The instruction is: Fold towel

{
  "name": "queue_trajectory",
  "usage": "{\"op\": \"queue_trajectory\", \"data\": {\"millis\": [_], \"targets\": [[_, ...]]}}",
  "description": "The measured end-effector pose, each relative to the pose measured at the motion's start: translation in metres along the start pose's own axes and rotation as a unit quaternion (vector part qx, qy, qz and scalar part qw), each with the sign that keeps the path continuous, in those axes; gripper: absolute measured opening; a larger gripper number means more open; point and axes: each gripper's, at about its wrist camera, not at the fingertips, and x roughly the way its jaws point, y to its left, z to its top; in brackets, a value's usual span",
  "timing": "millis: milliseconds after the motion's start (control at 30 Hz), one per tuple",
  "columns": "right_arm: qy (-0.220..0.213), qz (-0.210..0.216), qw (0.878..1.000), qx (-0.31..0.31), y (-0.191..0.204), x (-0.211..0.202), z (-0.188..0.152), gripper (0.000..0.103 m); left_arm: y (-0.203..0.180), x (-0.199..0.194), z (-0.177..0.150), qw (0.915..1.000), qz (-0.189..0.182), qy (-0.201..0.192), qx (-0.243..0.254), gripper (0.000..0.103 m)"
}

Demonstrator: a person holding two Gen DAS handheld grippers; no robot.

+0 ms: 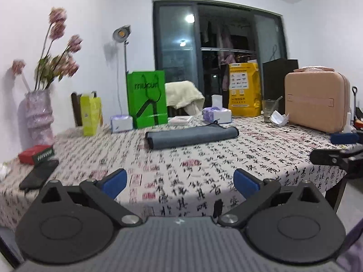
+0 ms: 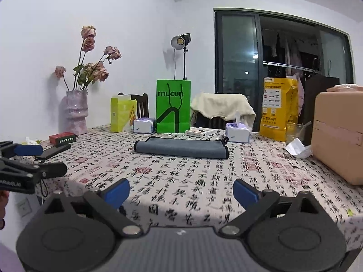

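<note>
A grey towel [image 1: 191, 137] lies folded into a long flat bundle on the patterned tablecloth [image 1: 204, 172], toward the far side of the table; it also shows in the right wrist view [image 2: 181, 147]. My left gripper [image 1: 180, 182] is open and empty, held above the near table edge, well short of the towel. My right gripper [image 2: 181, 191] is open and empty too, also near the front edge. The right gripper shows at the right edge of the left wrist view [image 1: 335, 156]. The left gripper shows at the left edge of the right wrist view [image 2: 29, 158].
Behind the towel stand a green bag [image 2: 173, 106], two tissue boxes [image 2: 237, 132], a yellow bag [image 2: 278, 110] and a glass [image 2: 295, 132]. A pink case [image 2: 338, 133] sits right. A vase [image 2: 76, 113], a red box [image 2: 61, 138] and a phone [image 2: 54, 151] sit left.
</note>
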Motion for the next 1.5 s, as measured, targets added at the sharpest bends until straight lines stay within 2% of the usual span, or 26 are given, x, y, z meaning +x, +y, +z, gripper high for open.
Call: {"op": "queue_trajectory", "data": {"millis": [167, 333, 533, 1500], "targets": [[-0.006, -0.004, 1.0, -0.002, 0.003, -0.023, -0.013, 0.1, 0.002, -0.01, -0.012, 0.9997, 0.006, 0.012, -0.019, 0.102], [0.01, 0.019, 1.0, 0.009, 0.01, -0.032, -0.024, 0.101, 0.009, -0.017, -0.021, 0.9983, 0.017, 0.031, -0.047, 0.102], [0.017, 0.018, 0.999, 0.039, 0.011, -0.032, -0.031, 0.101, 0.004, -0.02, -0.021, 0.999, 0.012, 0.023, -0.035, 0.102], [0.02, 0.018, 0.999, 0.04, 0.012, -0.028, -0.033, 0.101, 0.001, -0.018, -0.021, 0.9992, 0.01, 0.022, -0.03, 0.103]]}}
